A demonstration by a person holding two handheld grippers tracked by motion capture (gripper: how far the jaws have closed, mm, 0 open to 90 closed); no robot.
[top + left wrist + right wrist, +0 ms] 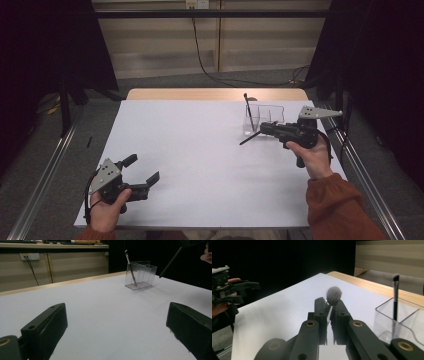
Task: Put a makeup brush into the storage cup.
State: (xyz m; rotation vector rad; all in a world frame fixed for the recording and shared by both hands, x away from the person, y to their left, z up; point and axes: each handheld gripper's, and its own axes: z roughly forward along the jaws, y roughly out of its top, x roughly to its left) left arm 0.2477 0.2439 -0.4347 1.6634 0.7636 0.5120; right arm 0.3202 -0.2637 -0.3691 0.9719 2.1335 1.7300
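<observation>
Left gripper (142, 170) is held low over the near-left of the white table (200, 150), jaws spread wide and empty, apparently parked out of the way. Further right, a clear organiser (265, 117) is seen near the far edge, one slim brush (247, 105) leaning upright in a compartment. Beside it, right gripper (261, 127) is clamped narrowly on a fluffy-headed brush (334, 295), handle angled down-left above the table, presumably for insertion into the organiser.
</observation>
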